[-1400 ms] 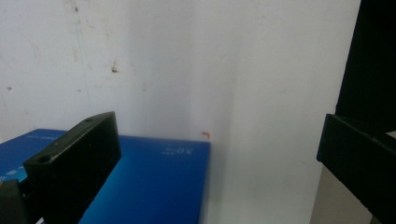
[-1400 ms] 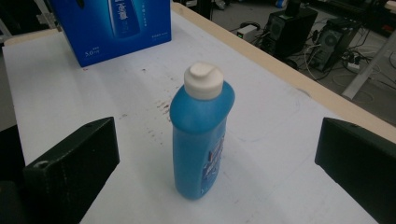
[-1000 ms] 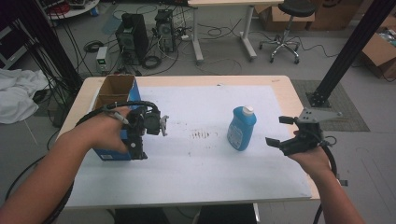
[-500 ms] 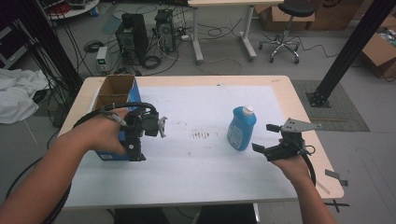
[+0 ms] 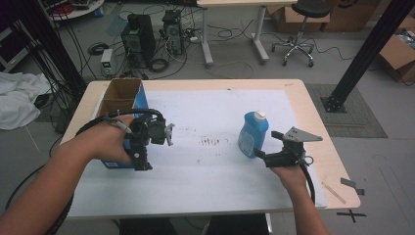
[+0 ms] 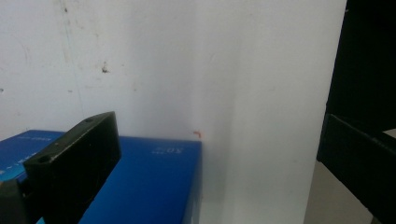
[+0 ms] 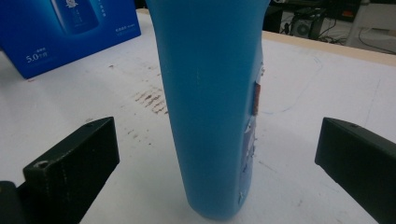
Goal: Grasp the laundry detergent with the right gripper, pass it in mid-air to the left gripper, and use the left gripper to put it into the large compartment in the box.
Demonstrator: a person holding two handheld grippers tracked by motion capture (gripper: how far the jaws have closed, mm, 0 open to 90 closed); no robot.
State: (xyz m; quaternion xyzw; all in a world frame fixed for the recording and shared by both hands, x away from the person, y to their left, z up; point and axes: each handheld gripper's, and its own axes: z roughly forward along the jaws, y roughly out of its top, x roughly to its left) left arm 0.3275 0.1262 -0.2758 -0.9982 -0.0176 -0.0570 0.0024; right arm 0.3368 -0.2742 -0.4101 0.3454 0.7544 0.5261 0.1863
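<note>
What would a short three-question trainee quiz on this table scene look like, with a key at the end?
1. True or false: the blue bottle lies flat on the table.
2. The right gripper is: A) clamped on the bottle, B) open with the bottle between its jaws, C) over the box.
3. Which object sits beside the left gripper?

Key: 1 false, it stands upright. 2 B. 3 the blue cardboard box, its top open.
</note>
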